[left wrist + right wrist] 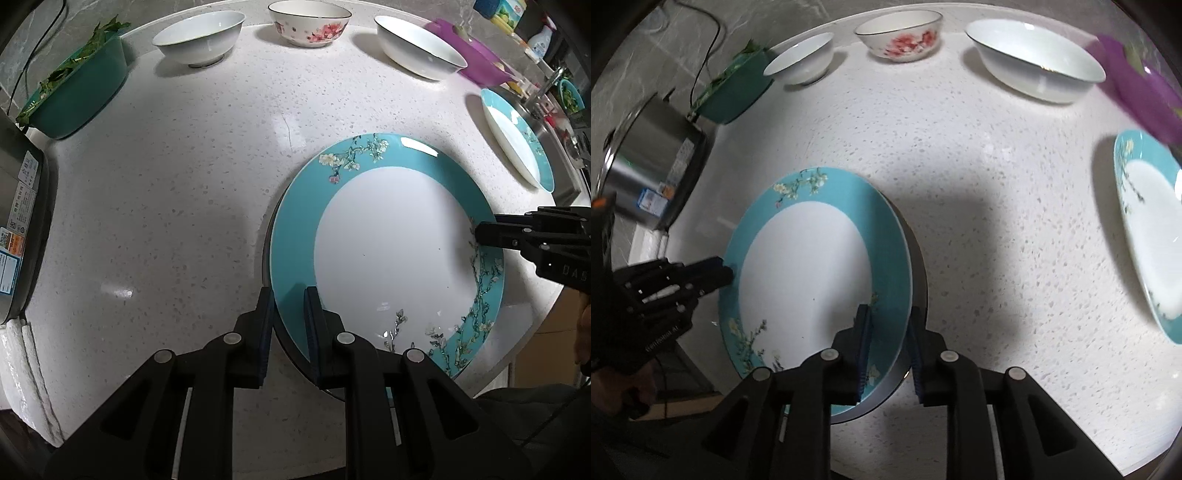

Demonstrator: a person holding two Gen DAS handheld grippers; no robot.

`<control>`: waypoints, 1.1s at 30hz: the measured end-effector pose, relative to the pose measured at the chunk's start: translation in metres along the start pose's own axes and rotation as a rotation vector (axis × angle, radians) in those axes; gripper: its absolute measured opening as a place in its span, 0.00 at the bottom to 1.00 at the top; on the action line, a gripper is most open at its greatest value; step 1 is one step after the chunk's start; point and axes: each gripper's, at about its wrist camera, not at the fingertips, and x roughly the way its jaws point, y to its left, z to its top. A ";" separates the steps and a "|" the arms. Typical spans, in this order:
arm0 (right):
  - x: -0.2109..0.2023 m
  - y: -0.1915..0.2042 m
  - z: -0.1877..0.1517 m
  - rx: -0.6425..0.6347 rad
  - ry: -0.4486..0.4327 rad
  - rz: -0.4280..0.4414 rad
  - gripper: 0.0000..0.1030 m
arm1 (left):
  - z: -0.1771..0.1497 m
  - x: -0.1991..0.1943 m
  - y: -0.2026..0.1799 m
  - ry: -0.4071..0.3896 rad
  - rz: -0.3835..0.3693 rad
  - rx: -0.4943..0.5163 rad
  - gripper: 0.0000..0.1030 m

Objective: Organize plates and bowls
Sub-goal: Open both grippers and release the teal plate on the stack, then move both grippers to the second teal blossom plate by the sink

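Both grippers pinch the teal plate (388,254) by opposite rims, near the counter (166,221) edge: left gripper (290,325) narrow, right gripper (888,332) likewise; uneven lifting could slip the glazed rim free; the plate seems stacked on another, so it might drag.

Two wrist cameras look down along their own fingers at the large turquoise plate (388,251), both very close. The left wrist view sits at the plate's (812,266) left rim, facing forward and right across it; the right wrist view sits at its opposite rim, facing forward and left. Both share the plate, the three bowls beyond it, and the speckled countertop (177,206).
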 end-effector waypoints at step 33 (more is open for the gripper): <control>-0.195 -0.209 -0.104 0.641 -0.552 0.281 0.90 | 0.081 -0.074 -0.080 -0.178 -0.537 -0.178 0.90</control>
